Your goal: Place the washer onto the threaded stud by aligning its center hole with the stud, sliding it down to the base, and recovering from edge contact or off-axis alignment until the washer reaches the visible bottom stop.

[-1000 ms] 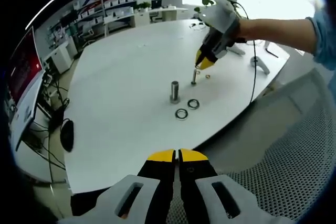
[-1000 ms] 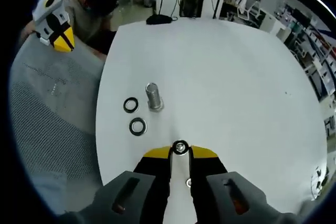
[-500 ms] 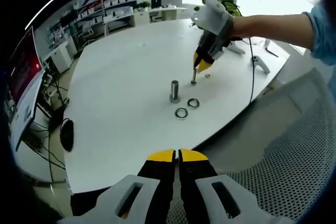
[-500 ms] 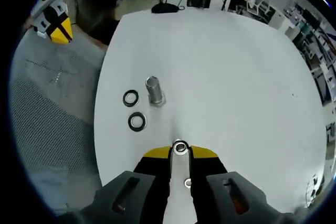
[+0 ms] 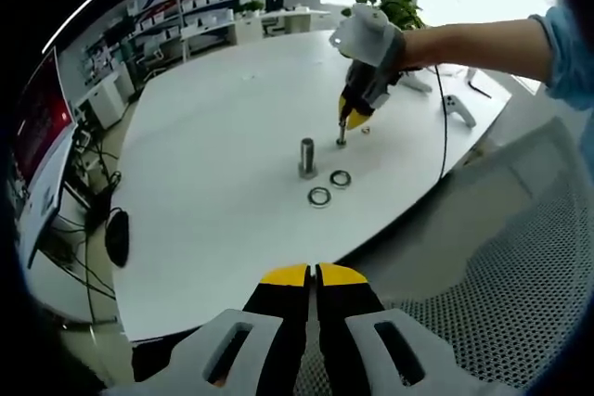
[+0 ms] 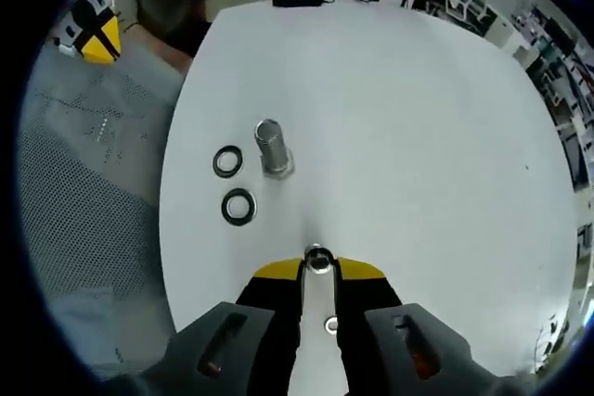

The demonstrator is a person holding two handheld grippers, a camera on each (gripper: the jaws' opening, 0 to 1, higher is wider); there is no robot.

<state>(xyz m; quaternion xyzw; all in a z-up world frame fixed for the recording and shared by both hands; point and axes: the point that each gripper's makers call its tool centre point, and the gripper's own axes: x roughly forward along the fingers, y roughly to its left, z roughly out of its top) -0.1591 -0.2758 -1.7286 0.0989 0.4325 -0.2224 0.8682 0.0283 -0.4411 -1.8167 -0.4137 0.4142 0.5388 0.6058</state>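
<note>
Right gripper (image 5: 346, 121) held from above on an outstretched arm, tilted down over the white table (image 5: 213, 155), yellow tips at the top of a thin stud (image 5: 342, 136) beside the thicker metal cylinder (image 5: 306, 157). In the right gripper view, right gripper (image 6: 318, 268) jaws pinched on one washer (image 6: 318, 258) between the tips. Two more washers (image 6: 238, 206) flat on the table just beside the cylinder (image 6: 271, 147), on the side toward the table edge; one small ring (image 5: 366, 130) past the stud. Left gripper (image 5: 311, 277) held low and well back from the cylinder, off the table edge, jaws together, nothing between them. Mesh chair back (image 5: 520, 275) near the left gripper.
</note>
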